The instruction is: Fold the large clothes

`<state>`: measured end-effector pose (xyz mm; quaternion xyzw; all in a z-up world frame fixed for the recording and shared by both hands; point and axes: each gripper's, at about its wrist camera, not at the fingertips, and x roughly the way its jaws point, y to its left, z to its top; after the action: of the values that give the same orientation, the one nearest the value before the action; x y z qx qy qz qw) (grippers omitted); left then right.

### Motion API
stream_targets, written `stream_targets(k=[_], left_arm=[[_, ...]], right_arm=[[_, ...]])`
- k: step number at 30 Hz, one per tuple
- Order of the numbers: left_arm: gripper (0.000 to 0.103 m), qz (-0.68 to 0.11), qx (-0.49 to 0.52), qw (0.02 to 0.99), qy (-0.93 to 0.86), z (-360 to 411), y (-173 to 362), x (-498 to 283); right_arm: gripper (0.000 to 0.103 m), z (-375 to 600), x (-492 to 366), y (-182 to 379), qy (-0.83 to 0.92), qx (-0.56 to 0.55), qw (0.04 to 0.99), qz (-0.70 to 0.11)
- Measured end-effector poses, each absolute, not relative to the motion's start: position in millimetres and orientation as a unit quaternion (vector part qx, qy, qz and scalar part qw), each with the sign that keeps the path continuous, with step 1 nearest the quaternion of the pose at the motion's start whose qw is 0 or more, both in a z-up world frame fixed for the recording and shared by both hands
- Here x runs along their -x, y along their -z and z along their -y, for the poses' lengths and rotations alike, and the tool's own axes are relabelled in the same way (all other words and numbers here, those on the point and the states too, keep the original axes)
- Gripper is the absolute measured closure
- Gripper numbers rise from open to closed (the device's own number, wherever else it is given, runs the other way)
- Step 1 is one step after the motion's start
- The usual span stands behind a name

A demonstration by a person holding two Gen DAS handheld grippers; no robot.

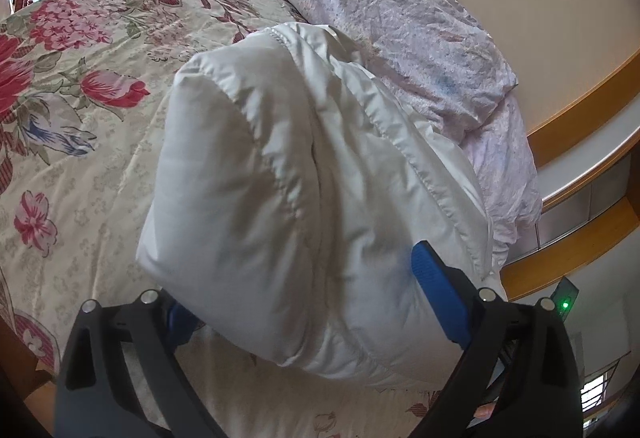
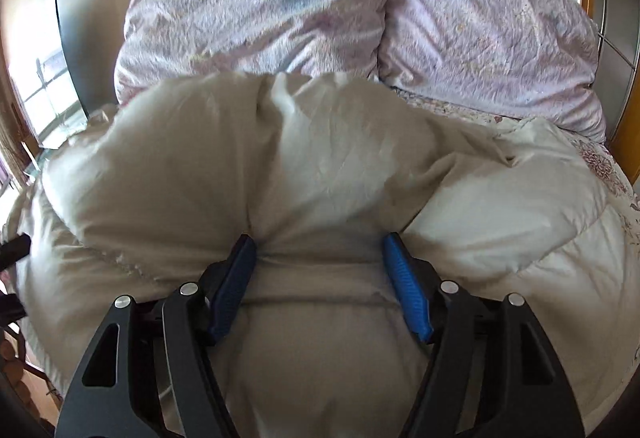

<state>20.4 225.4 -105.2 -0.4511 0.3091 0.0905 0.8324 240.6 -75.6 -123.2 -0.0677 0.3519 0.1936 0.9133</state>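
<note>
The white padded jacket [image 1: 304, 198] lies bunched on a flowered bedspread [image 1: 80, 110], near the two lilac pillows [image 2: 256, 6] at the far end of the bed. The left gripper [image 1: 308, 302] has its blue fingers [image 1: 438, 298] spread wide around a thick roll of the jacket. The right gripper [image 2: 320, 278] pinches a fold of it between half-closed fingers [image 2: 406, 278].

White puffy garment [image 1: 304, 174]; bedspread [image 1: 80, 86] cream with red-pink flowers; pillows [image 2: 256, 10] pale lilac, faintly printed; claw pads [image 2: 406, 278] blue.
</note>
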Motion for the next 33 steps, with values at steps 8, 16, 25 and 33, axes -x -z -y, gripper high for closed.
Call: stream_targets(k=[8,16,25,33], left_arm=[[0.008,-0.295,0.464,0.830,-0.095,-234,107,-33],[0.008,-0.277,0.481,0.824,-0.111,-241,107,-44],[0.019,-0.254,0.508,0.816,-0.107,-250,108,-44],[0.060,-0.250,0.467,0.844,-0.086,-247,80,-45]], right_arm=[[0.034,70,-246,134,-0.186,0.073,0.908,-0.370],[0.034,69,-246,136,-0.183,0.075,0.909,-0.367],[0.034,69,-246,135,-0.182,0.077,0.910,-0.366],[0.034,68,-246,134,-0.178,0.081,0.910,-0.364]])
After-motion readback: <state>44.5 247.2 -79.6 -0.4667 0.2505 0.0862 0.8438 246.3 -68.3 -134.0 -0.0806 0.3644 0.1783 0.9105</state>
